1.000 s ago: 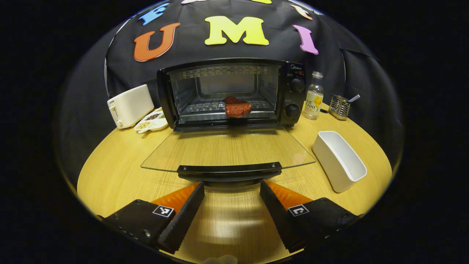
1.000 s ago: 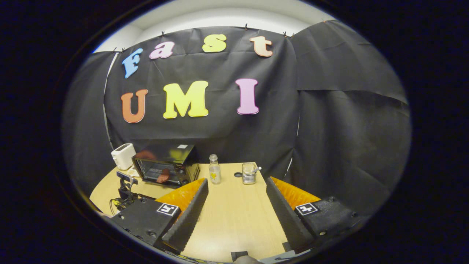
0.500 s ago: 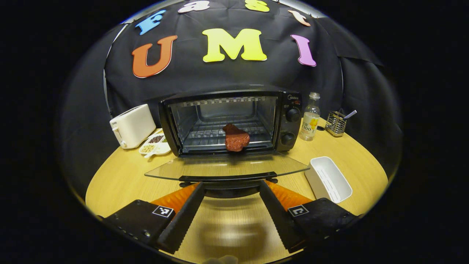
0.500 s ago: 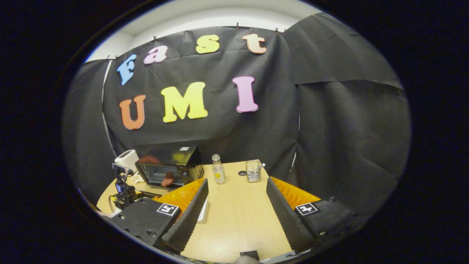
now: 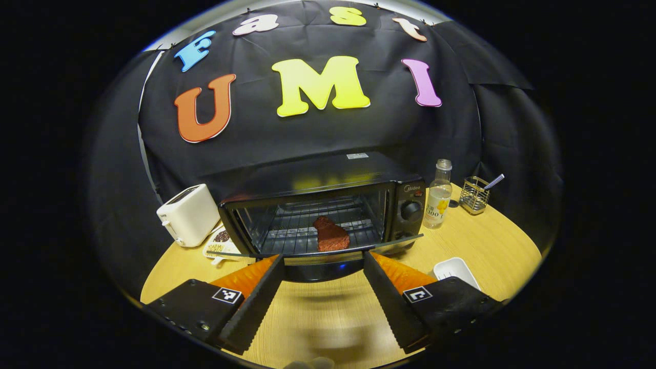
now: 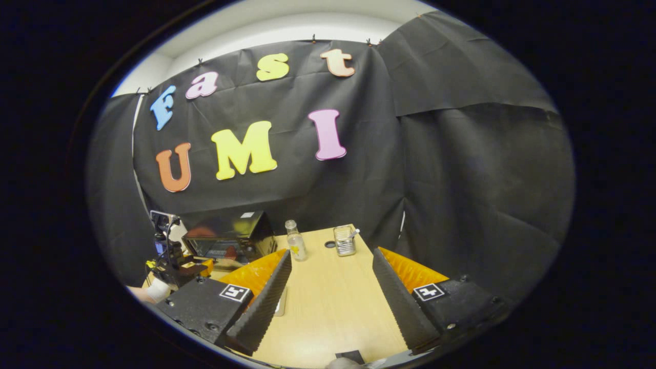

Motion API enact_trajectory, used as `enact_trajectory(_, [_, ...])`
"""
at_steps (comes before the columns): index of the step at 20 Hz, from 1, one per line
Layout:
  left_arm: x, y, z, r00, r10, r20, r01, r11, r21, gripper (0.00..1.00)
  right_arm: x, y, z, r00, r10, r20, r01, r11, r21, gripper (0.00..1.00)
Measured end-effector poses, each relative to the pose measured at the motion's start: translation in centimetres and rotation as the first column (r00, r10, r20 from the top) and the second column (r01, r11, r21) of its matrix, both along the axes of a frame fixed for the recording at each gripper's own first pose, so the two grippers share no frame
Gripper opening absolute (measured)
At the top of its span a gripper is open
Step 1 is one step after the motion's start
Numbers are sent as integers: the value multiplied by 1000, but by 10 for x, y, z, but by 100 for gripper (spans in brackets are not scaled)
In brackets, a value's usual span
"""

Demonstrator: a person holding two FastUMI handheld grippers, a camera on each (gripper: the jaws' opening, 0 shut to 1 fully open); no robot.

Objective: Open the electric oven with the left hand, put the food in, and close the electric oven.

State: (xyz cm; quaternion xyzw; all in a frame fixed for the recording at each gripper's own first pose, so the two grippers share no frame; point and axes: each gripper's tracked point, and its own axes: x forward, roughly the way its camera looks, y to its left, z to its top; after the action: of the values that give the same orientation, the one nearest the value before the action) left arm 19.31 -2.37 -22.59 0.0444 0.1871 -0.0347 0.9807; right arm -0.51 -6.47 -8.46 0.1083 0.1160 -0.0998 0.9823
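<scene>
The left gripper (image 5: 323,297) has its fingers spread apart and holds nothing; the oven door (image 5: 318,256) sits just ahead between the fingertips, partly raised. Beyond it the food (image 5: 330,237) lies on the oven (image 5: 328,205) rack. The right gripper (image 6: 330,302) gapes empty over the table (image 6: 328,307), the oven far ahead-left

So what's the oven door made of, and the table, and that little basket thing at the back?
The oven door looks like clear glass: the rack shows through it. The table looks like pale wood, maybe laminate, with fine grain lines and a soft shine. The basket looks like shiny metal wire, see-through between its bars.
</scene>
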Motion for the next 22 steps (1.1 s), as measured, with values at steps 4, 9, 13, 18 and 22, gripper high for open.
enact_trajectory(4, [24, -1, 13, 1000, -11, 24, 11, 1000, 27, 99, 0, -10, 0, 999, -35, 4, 35, 999, 28, 100])
enact_trajectory(9, [52, 0, 24, 999, -8, 52, 7, 1000, 21, 99, 2, -10, -4, 998, -55, -6, 55, 998, 38, 100])
enact_trajectory(13, [71, 3, 28, 998, -4, 62, 3, 1000, 11, 98, 4, -7, -6, 999, -52, -16, 53, 998, 31, 100])
enact_trajectory(18, [77, 0, 30, 998, -18, 63, 18, 1000, -8, 98, 4, -1, -6, 999, -41, -22, 42, 998, 37, 100])
enact_trajectory(22, [69, 6, 40, 997, -5, 76, 7, 1000, -25, 97, 3, 5, -4, 1000, -25, -16, 26, 999, 34, 100])
